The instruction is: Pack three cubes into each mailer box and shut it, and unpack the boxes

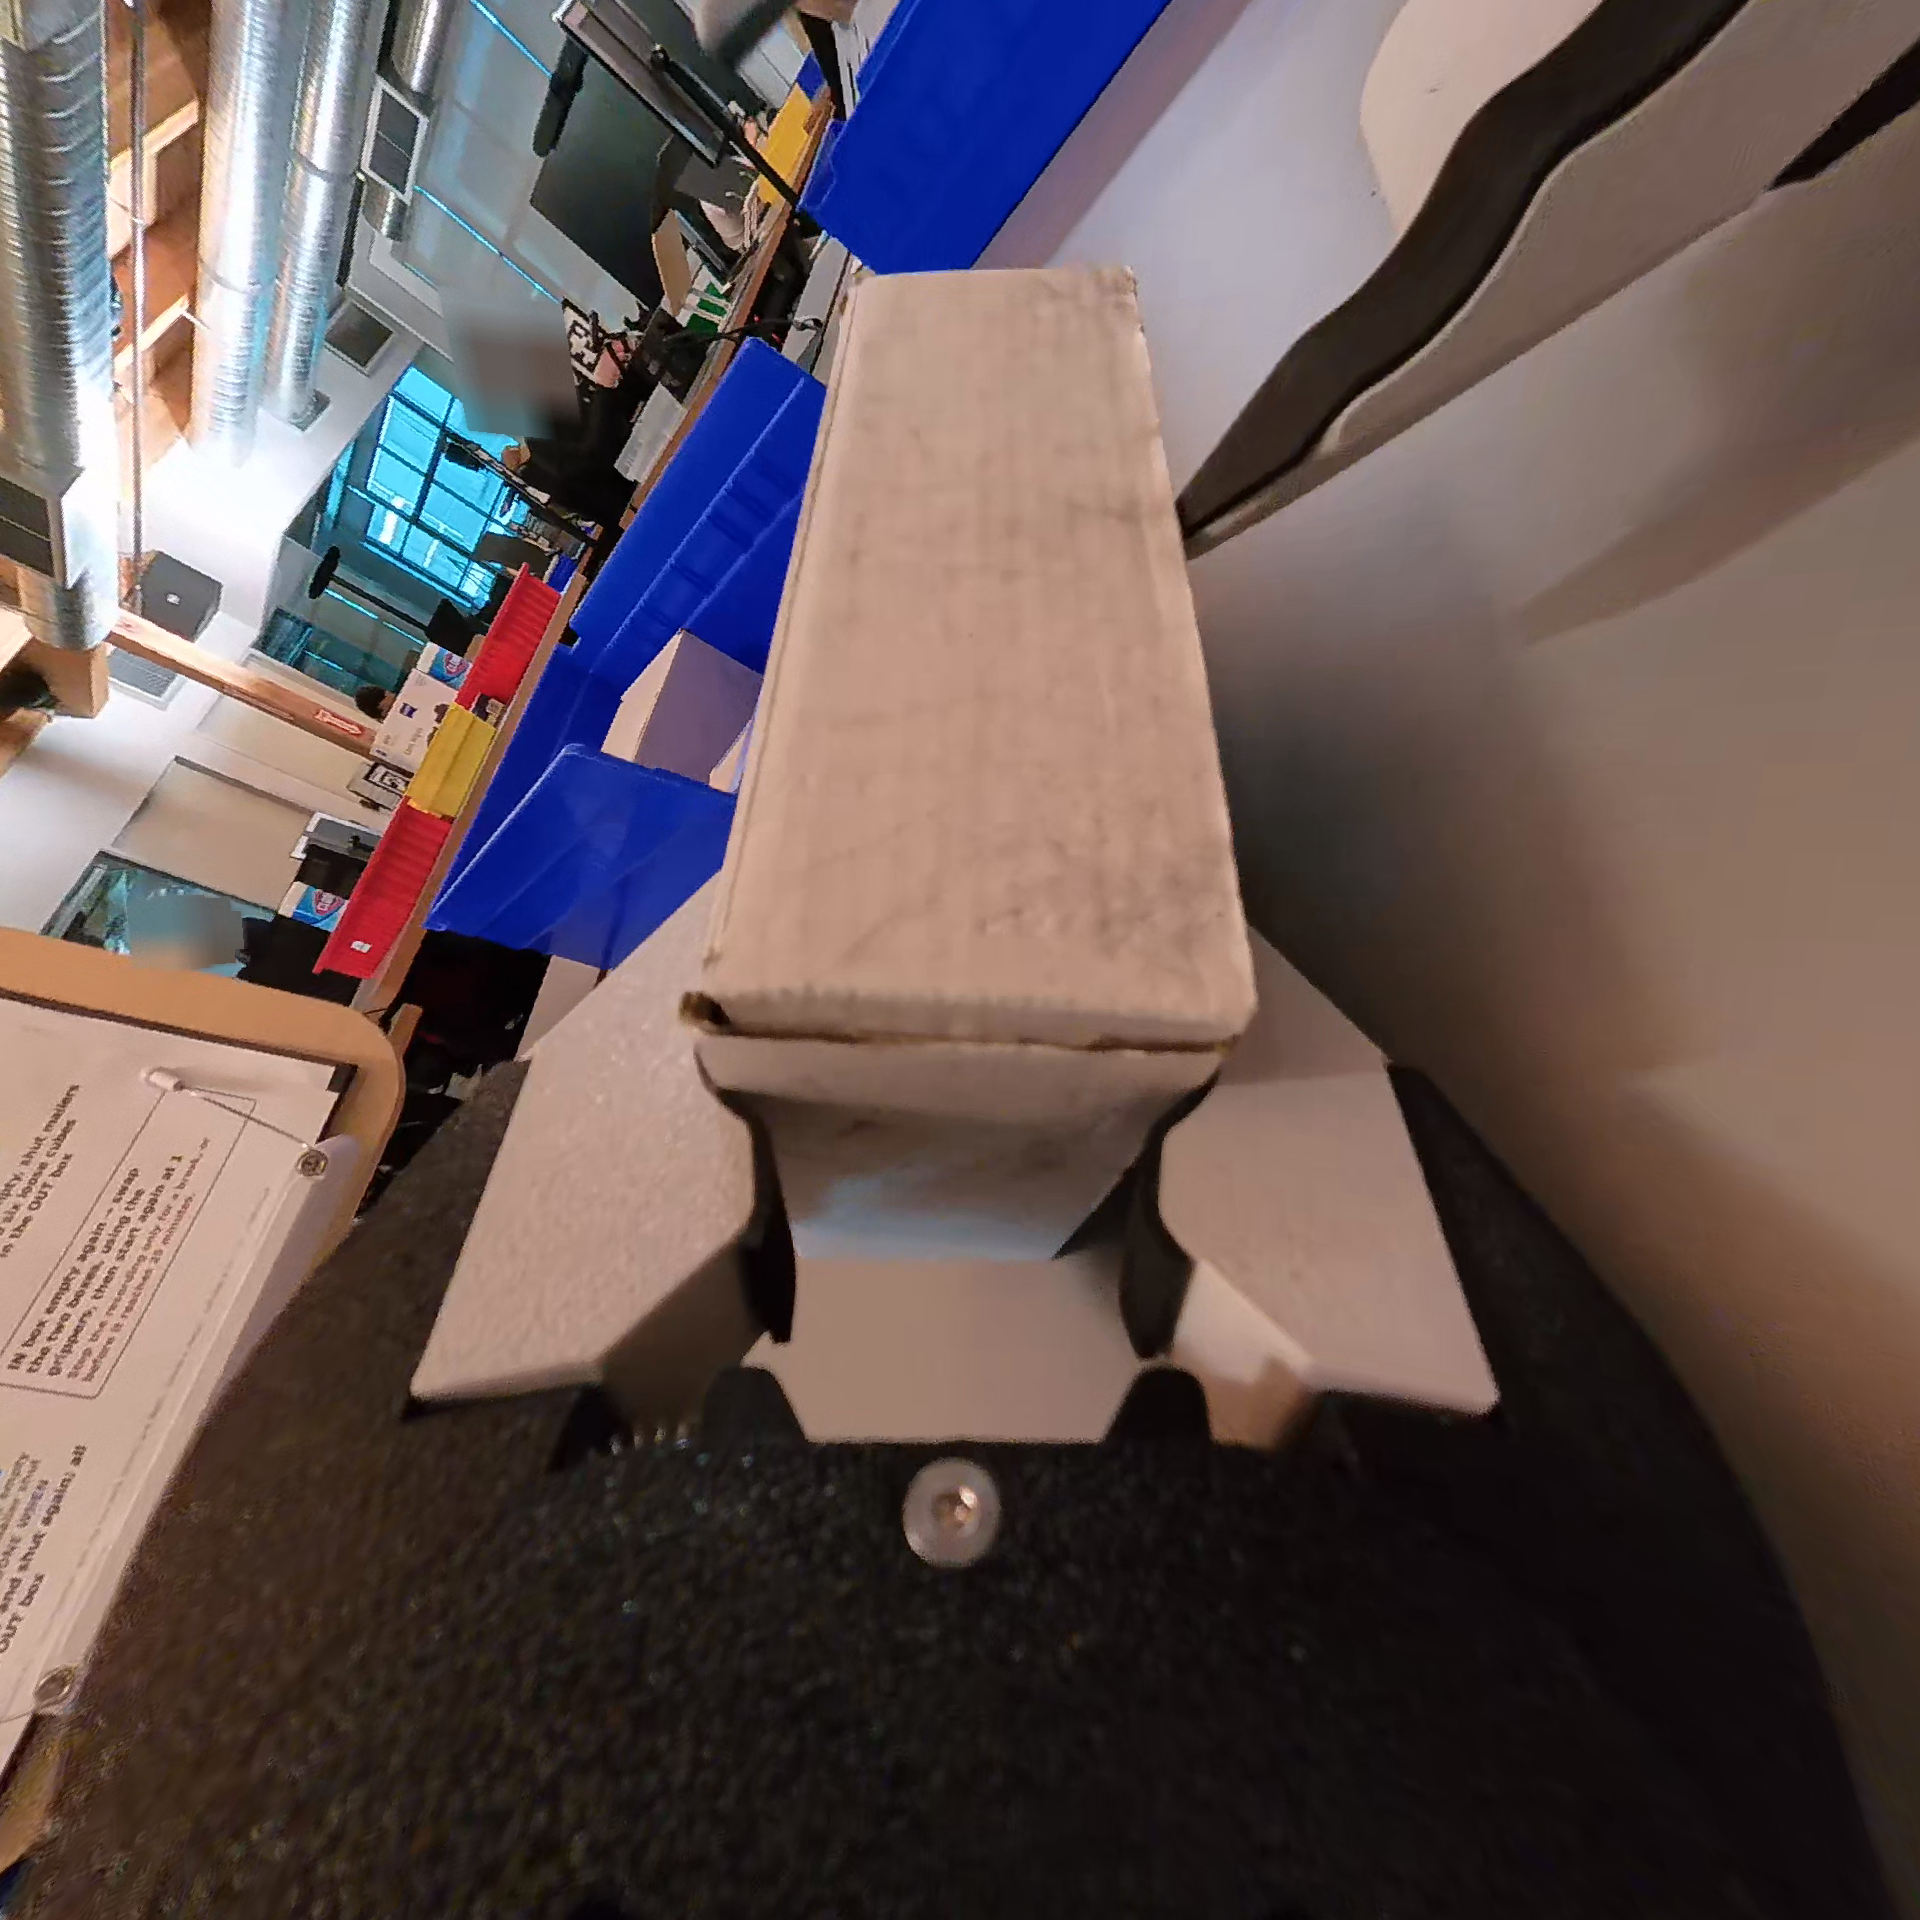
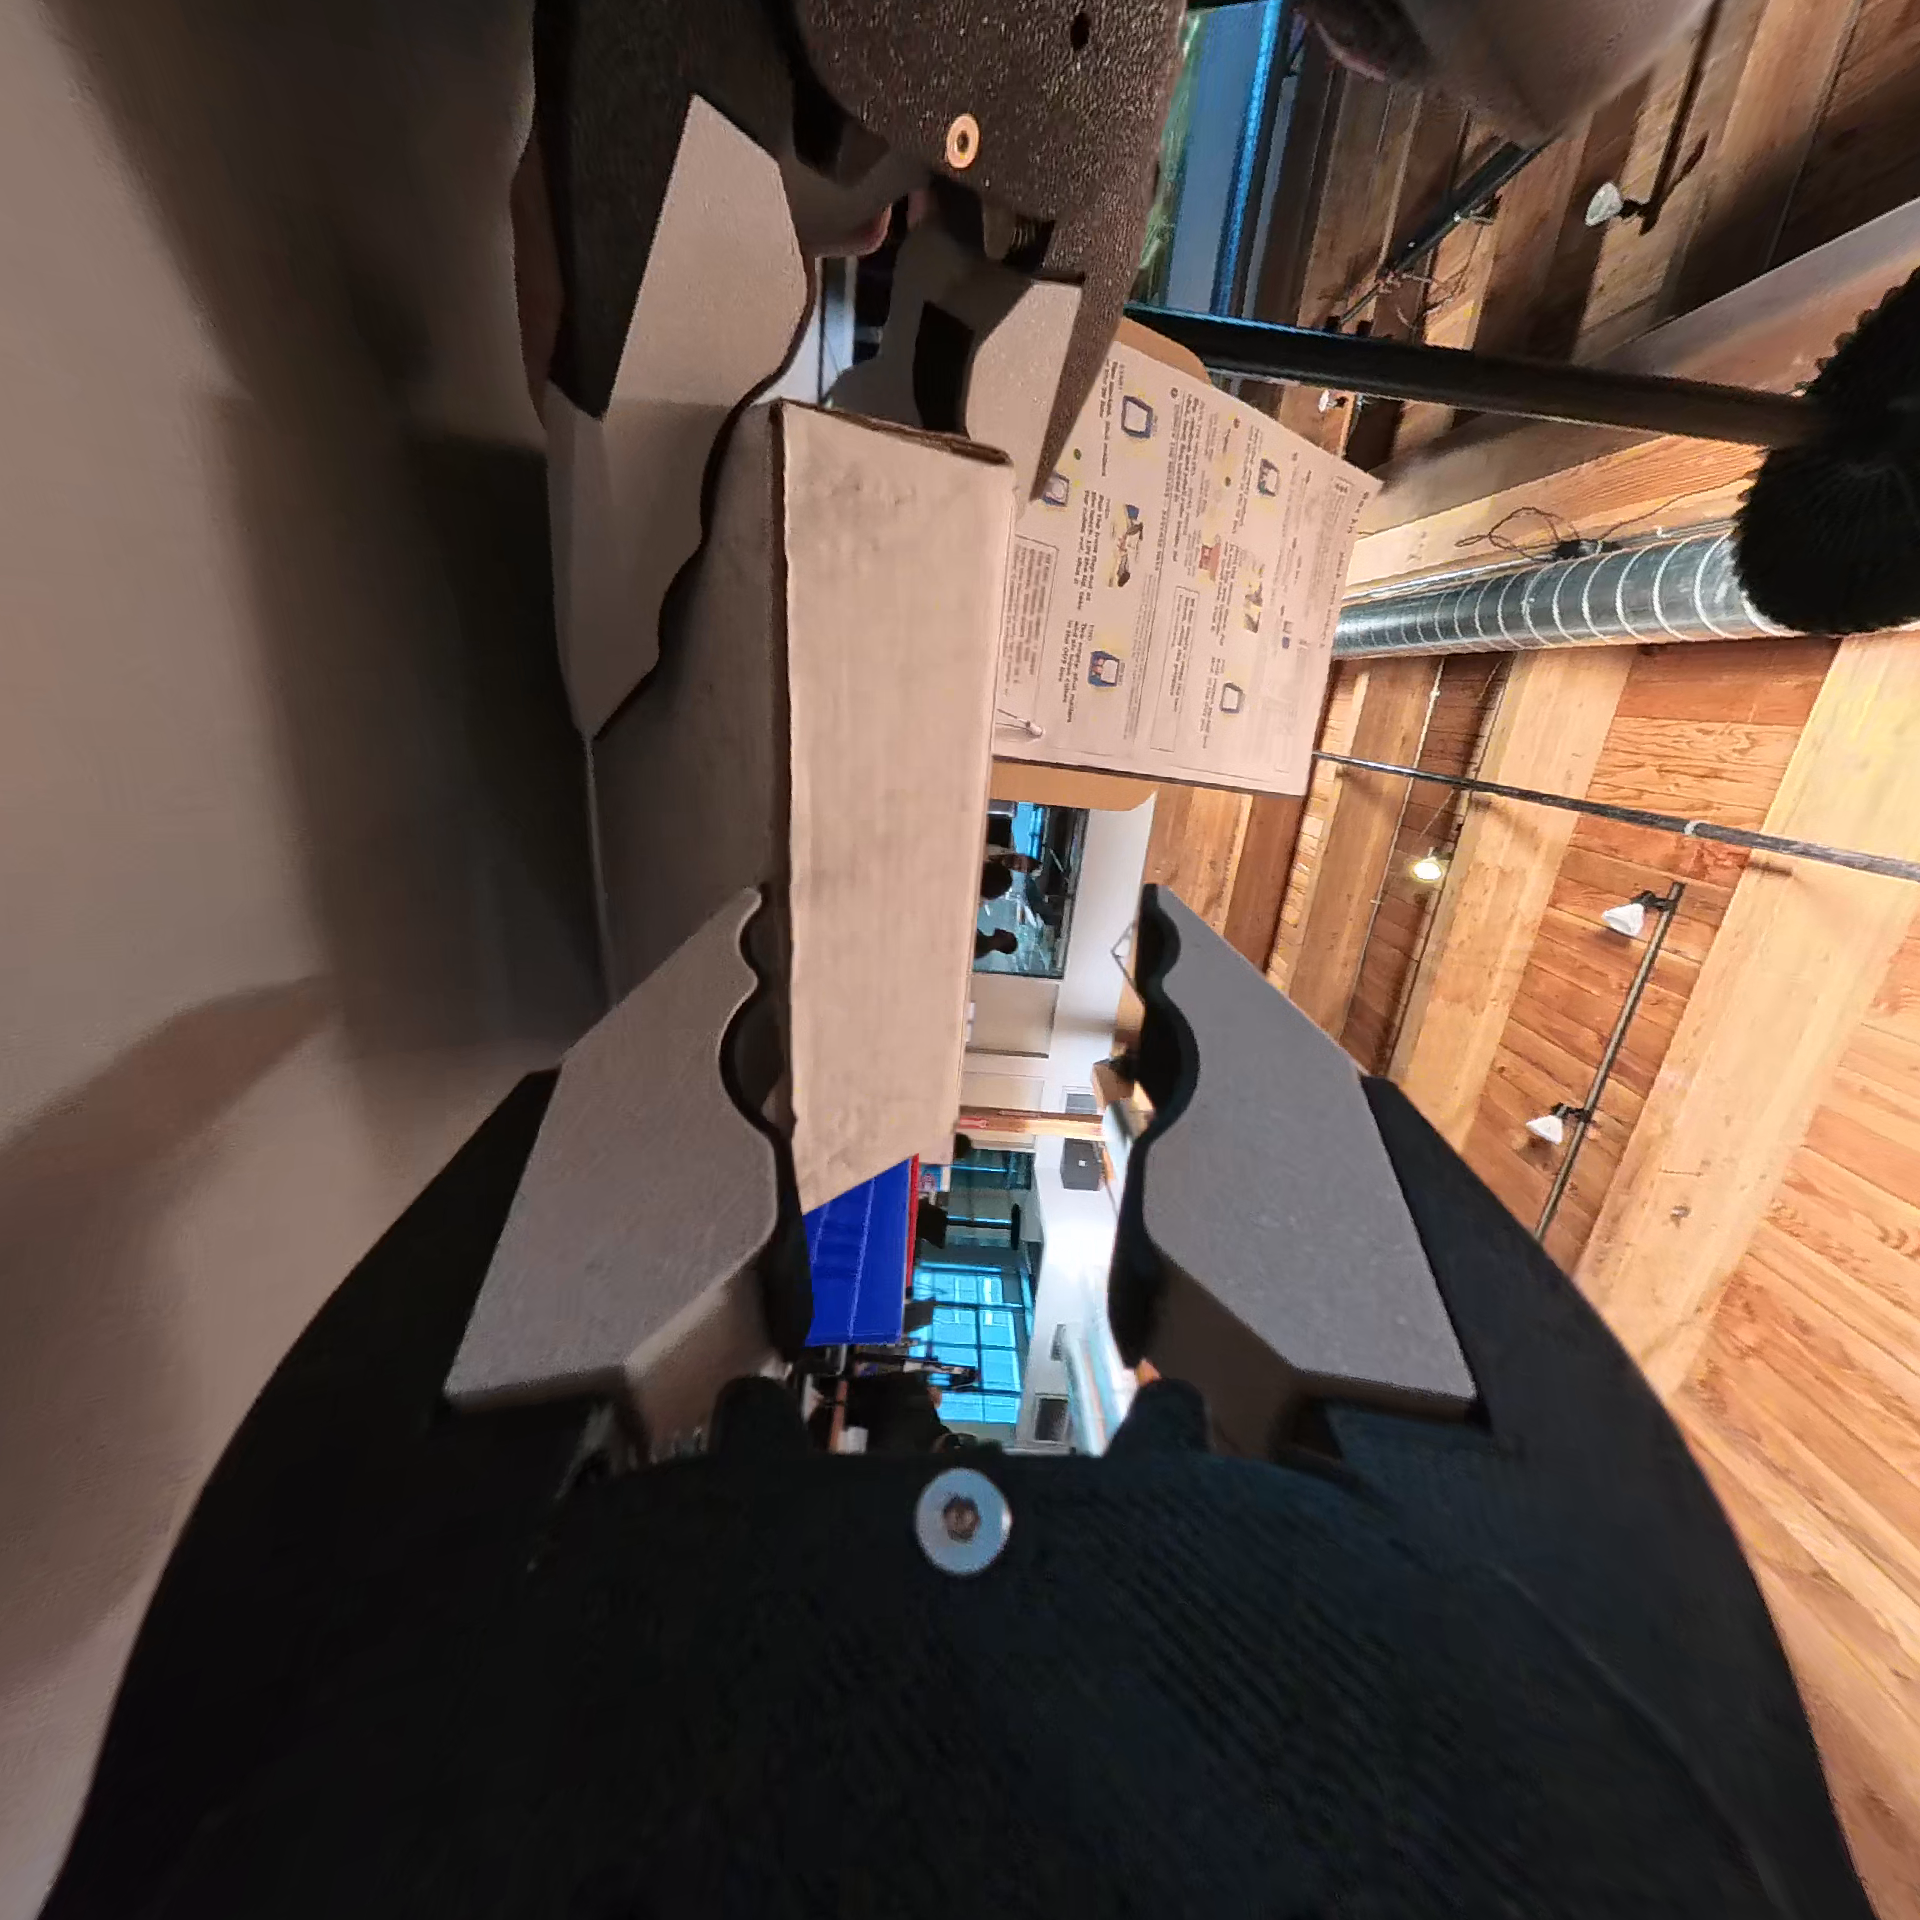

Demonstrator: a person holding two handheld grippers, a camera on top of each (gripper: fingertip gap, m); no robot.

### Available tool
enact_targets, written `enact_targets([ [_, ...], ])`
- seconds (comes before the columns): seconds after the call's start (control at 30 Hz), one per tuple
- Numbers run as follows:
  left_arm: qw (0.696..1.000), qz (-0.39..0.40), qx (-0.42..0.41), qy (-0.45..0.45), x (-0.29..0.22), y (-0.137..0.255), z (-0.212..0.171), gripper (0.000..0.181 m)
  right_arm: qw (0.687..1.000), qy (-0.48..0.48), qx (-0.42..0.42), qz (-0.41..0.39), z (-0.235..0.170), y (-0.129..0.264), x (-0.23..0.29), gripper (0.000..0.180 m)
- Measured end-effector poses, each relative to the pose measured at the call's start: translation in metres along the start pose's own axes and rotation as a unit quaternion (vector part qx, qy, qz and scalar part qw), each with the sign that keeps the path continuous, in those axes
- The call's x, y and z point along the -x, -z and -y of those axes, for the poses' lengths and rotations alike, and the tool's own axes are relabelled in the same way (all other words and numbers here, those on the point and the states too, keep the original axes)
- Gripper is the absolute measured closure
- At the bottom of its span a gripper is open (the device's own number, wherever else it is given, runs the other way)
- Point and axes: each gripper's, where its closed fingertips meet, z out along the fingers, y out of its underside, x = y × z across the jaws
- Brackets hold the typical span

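Note:
My left gripper (image 1: 961,1174) is shut on the near end of a closed white mailer box (image 1: 987,644) and holds it pointing away from the camera. The right wrist view shows the same box (image 2: 883,779) held at its far end by the left gripper (image 2: 862,405). My right gripper (image 2: 951,914) is open around the box's near end. Its left finger (image 2: 644,1143) lies against the box's shaded side, and its right finger (image 2: 1278,1195) stands well apart from the box. One right finger's wavy dark edge (image 1: 1403,312) shows beside the box in the left wrist view. No cubes are in view.
Blue bins (image 1: 644,831) stand behind the box on the white table (image 1: 1143,156), and another blue bin (image 1: 935,135) stands farther off. A printed instruction sheet on a board (image 2: 1174,592) stands behind the left gripper and also shows in the left wrist view (image 1: 125,1299).

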Motion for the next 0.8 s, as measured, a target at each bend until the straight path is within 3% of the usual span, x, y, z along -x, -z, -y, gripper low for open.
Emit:
enact_targets([
  [0.3,1.0,-0.001,0.007,-0.006,-0.001,-0.002,0.0,0.107,0.998,0.057,-0.01,0.003,0.004,0.001,0.012,0.139],
  [0.5,1.0,-0.001,0.013,-0.009,-0.002,-0.004,0.001,0.108,1.0,0.025,0.001,0.01,-0.002,0.001,0.02,0.16],
  [0.8,1.0,-0.003,0.014,-0.003,-0.001,-0.005,0.002,0.108,0.999,0.032,0.011,-0.014,-0.004,0.002,0.015,0.158],
])
